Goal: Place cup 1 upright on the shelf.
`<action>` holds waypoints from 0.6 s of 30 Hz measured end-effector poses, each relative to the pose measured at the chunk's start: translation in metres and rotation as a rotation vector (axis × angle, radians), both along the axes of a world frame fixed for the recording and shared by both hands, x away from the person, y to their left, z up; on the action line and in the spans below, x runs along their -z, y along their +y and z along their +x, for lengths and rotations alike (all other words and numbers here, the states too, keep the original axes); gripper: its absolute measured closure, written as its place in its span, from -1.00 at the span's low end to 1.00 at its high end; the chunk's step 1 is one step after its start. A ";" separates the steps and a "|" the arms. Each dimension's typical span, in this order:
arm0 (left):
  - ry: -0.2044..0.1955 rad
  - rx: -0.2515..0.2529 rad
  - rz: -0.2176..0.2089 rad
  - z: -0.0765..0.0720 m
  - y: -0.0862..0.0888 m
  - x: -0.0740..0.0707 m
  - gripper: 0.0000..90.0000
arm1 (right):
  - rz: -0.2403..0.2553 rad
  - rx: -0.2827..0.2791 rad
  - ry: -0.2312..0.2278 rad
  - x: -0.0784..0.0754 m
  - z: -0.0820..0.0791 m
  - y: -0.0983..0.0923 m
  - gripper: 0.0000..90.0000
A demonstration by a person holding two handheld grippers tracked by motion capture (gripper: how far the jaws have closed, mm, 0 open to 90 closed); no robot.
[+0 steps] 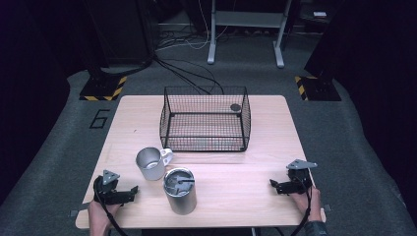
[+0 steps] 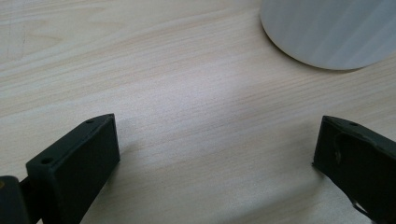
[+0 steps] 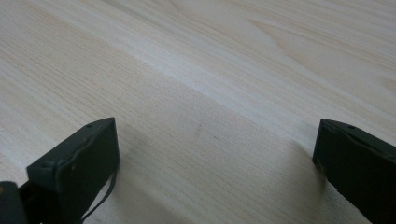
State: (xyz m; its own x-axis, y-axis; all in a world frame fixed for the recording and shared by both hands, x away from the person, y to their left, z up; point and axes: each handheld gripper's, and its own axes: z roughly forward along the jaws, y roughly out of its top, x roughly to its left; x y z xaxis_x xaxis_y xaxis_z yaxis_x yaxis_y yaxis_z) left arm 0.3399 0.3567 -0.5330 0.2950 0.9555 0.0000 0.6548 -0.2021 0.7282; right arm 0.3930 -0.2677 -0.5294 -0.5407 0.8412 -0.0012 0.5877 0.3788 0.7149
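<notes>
On the wooden table (image 1: pixel 236 172) a silver mug (image 1: pixel 151 163) with a handle stands left of centre. A taller steel tumbler (image 1: pixel 180 191) with a dark lid insert stands just in front of it. My left gripper (image 1: pixel 130 191) rests open at the front left, its jaws turned towards the tumbler and a short gap away. In the left gripper view, the left gripper (image 2: pixel 217 130) holds nothing, and a pale round vessel base (image 2: pixel 327 32) sits ahead to the right. My right gripper (image 1: pixel 275 187) lies open at the front right, and in the right gripper view the right gripper (image 3: pixel 215 130) is over bare wood.
A black wire basket (image 1: pixel 206 132) stands at the middle back of the table, with a small dark disc (image 1: pixel 235 106) at its far right corner. Cables and a metal stand's legs (image 1: pixel 212 54) lie on the floor beyond. Hazard-striped bases (image 1: pixel 103 88) flank the table's far corners.
</notes>
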 end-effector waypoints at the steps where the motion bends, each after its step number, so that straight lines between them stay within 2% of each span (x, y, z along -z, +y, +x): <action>1: 0.000 -0.002 0.001 0.000 0.000 0.000 -1.00 | 0.000 0.001 0.000 0.000 0.000 0.000 -1.00; 8: 0.000 -0.007 0.001 0.000 0.000 0.000 -1.00 | 0.002 0.003 0.002 0.000 0.000 0.000 -1.00; 9: 0.010 -0.001 -0.002 0.000 0.001 -0.001 -1.00 | 0.002 0.003 0.002 0.000 0.000 0.000 -1.00; 10: -0.003 -0.006 -0.007 0.000 0.001 0.000 -1.00 | 0.002 0.003 0.001 0.000 0.000 0.000 -1.00; 14: -0.007 0.004 -0.020 0.000 0.002 -0.001 -1.00 | 0.002 0.003 0.002 0.000 0.000 0.000 -1.00; 15: 0.007 0.012 -0.015 0.000 0.002 -0.003 -1.00 | 0.002 0.003 0.002 0.000 0.000 0.000 -1.00; 16: -0.013 0.007 -0.019 -0.001 0.002 -0.003 -1.00 | 0.002 0.003 0.001 0.000 0.000 0.000 -1.00; 17: -0.009 0.015 -0.030 -0.003 0.003 -0.006 -1.00 | 0.002 0.003 0.002 0.000 0.000 0.000 -1.00; 18: -0.026 0.020 -0.044 -0.004 0.003 -0.009 -1.00 | 0.002 0.003 0.002 0.000 0.000 0.000 -1.00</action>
